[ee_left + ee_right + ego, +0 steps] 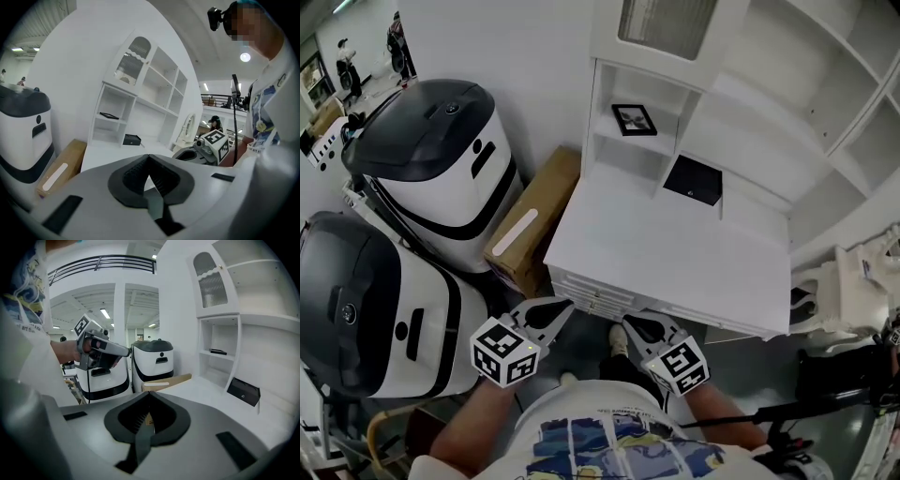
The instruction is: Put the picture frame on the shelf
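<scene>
A small black picture frame (634,119) lies flat on the lower shelf of the white shelf unit (619,155); it also shows in the left gripper view (109,115) and the right gripper view (218,351). Both grippers hang in front of the white desk's near edge (656,314), far from the frame. My left gripper (566,305) is shut and holds nothing, its jaws meeting at the tip (149,156). My right gripper (627,324) is likewise shut and holds nothing (150,394).
A black box (693,179) leans at the back of the desk top. A long cardboard box (530,225) stands left of the desk, next to two large white-and-black machines (441,159) (366,309). White furniture (853,281) stands at the right.
</scene>
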`<state>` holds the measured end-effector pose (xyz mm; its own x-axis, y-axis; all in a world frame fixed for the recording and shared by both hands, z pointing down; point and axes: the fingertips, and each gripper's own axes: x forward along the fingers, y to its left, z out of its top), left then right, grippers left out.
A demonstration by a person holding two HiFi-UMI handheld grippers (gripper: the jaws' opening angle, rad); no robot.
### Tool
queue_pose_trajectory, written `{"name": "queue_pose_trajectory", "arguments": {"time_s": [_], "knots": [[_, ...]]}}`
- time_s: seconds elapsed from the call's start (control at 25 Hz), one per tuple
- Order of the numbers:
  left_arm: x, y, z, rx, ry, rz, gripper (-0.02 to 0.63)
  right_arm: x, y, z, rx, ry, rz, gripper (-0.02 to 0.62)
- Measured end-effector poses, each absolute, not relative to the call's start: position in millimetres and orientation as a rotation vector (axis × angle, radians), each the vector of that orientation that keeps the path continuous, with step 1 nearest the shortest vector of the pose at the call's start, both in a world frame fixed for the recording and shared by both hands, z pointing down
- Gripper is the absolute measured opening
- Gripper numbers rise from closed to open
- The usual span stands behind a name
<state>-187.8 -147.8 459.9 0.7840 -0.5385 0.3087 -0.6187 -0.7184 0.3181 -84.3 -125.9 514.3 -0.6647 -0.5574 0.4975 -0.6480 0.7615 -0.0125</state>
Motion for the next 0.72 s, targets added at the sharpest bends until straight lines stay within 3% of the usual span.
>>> {"name": "queue_pose_trajectory", "arguments": {"time_s": [0.72], "knots": [[-205.9,-89.4,471.1,2.571,-0.823,0.276,0.014,-114.3,-90.5,508.0,0.871,-2.483,0.201,0.025]]}}
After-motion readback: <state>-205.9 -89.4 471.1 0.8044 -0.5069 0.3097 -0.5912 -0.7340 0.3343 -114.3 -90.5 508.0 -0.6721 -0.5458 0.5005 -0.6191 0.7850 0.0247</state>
